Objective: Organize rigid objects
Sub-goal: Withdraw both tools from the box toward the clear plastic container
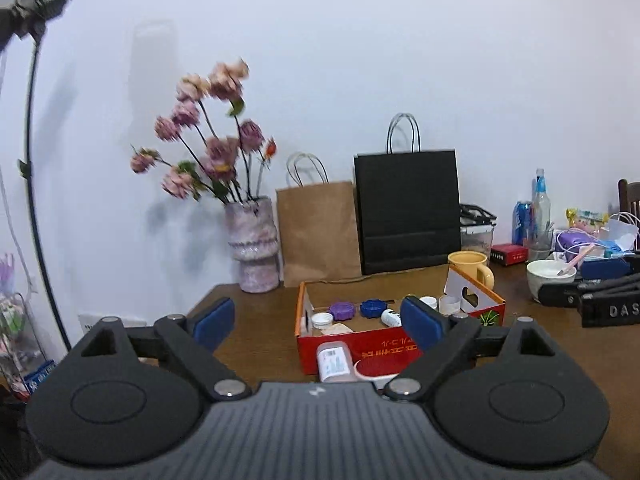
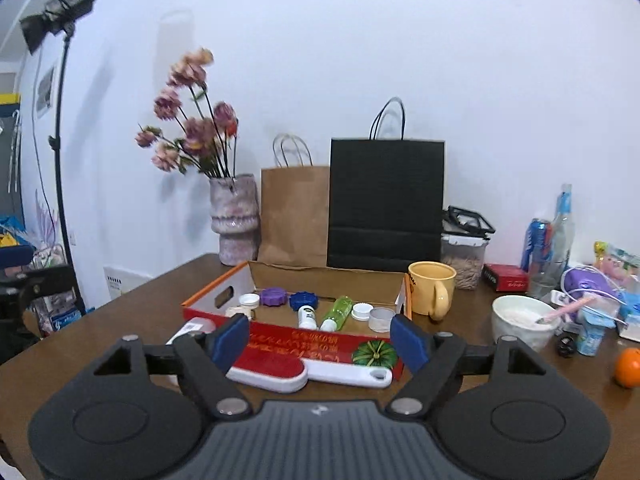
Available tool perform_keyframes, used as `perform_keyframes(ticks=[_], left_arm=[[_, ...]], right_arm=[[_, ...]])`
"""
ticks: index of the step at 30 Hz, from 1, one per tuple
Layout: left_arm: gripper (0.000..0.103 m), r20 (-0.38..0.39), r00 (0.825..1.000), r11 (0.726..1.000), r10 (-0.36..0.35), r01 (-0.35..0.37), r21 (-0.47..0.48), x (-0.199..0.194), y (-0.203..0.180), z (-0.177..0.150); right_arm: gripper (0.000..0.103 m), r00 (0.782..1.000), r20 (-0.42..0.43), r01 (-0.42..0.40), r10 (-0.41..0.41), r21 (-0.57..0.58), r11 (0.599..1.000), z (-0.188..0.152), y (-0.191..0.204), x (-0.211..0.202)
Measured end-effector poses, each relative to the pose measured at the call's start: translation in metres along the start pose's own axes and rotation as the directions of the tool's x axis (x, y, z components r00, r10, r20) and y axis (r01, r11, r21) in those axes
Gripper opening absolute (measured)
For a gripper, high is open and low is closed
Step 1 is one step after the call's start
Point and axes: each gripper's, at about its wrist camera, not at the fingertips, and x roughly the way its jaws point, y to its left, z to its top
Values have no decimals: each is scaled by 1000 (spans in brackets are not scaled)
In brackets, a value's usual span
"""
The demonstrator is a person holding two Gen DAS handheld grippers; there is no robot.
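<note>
Left wrist view. Left tongs (image 1: 320,322): blue pads spread wide, nothing between them, held above the brown desk (image 1: 260,340). Red cardboard box (image 1: 360,350): open-topped, just ahead of the tongs, slightly right of centre. Contents: purple ridged lid (image 1: 342,311), blue ridged lid (image 1: 374,307), white cap (image 1: 322,320), small white bottle (image 1: 390,317), clear cup (image 1: 449,303). White labelled bottle (image 1: 334,362): lying on the desk against the box's near wall. Behind the box: yellow mug (image 1: 472,266), brown paper bag (image 1: 316,232), black paper bag (image 1: 408,212), pink vase (image 1: 254,246) with pink flowers (image 1: 208,136). Far right: white bowl (image 1: 551,276) and, beside it, the black frame of the other tongs.

Right wrist view. Right tongs (image 2: 320,342): pads likewise wide apart and empty, above the desk (image 2: 132,312). The same red box (image 2: 296,346) sits straight ahead. Contents, left to right: white cap (image 2: 249,301), purple lid (image 2: 273,297), blue lid (image 2: 303,300), white bottle (image 2: 307,317), green bottle (image 2: 338,312) lying flat, second white cap (image 2: 362,311), clear cup (image 2: 381,319). White lint brush (image 2: 304,374) with a red face: flat on the desk, touching the box's near wall, between the pads in this view. Right of the box: yellow mug (image 2: 432,289), white bowl (image 2: 524,322), an orange (image 2: 628,367) near the desk edge. Bags and vase (image 2: 236,216) stand against the wall.
</note>
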Motion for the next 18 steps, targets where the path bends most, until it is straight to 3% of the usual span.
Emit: perform_keyframes(ticks=[12, 18], left_arm=[[97, 49, 997, 998, 60, -58, -38, -110, 1, -48], [99, 34, 999, 999, 20, -19, -47, -139, -4, -73]], right_arm=[[87, 994, 100, 43, -41, -20, 999, -60, 39, -111], [90, 994, 100, 36, -35, -4, 999, -94, 49, -148]])
